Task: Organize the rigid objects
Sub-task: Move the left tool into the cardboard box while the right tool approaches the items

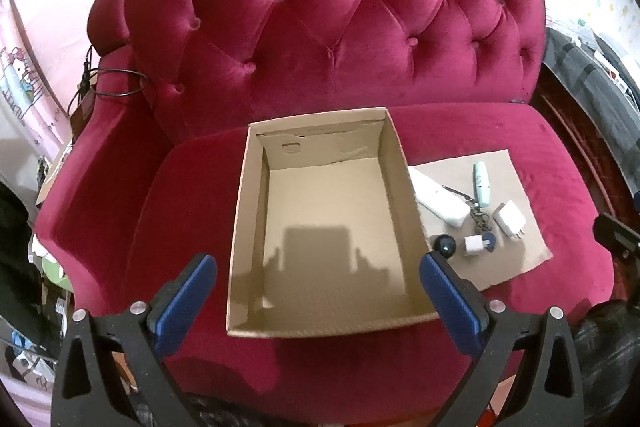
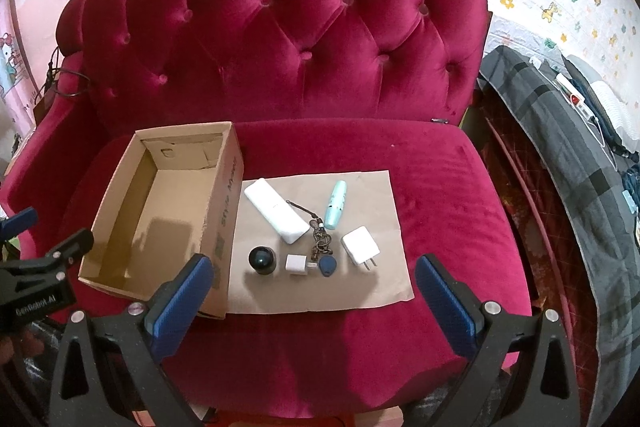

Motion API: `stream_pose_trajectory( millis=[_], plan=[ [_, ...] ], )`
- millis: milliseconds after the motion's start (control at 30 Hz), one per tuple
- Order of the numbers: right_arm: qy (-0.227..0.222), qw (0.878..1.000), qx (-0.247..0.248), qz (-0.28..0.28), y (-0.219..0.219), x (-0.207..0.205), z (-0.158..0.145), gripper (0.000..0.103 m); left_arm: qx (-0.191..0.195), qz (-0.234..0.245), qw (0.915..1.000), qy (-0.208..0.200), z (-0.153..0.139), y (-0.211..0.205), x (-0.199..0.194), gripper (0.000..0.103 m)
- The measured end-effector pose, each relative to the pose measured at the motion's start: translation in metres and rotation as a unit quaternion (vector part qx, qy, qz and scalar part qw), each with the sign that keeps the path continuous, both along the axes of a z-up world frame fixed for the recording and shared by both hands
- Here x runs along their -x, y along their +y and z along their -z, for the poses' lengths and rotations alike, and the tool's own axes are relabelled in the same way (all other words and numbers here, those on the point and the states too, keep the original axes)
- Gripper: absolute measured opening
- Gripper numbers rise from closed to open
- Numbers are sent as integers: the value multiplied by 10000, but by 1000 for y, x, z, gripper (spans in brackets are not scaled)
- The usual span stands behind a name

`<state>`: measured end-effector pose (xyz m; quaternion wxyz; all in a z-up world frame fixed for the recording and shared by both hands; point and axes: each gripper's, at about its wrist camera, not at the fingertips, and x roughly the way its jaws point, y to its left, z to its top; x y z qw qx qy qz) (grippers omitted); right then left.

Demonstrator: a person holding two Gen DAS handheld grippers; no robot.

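One box (image 2: 120, 259), six small items on one sheet (image 2: 384, 187).

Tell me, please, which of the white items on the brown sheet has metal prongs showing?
The white charger at the right end of the brown sheet: two prongs stick out toward the camera. The long white block and small white cube show none.
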<state>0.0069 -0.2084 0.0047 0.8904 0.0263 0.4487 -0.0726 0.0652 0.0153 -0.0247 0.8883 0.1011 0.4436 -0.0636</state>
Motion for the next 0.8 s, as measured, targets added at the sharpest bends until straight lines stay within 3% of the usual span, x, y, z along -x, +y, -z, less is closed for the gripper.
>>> stream_pose_trajectory(
  millis=[633,800],
  plan=[
    [397,9991,118,34,-2,-46,53,103,-65,-311,9985,439,65,57,-98,103],
    [497,9986,153,47,-2,-53,66,103,125,-325,9980,521,86,70,-118,103]
  ],
)
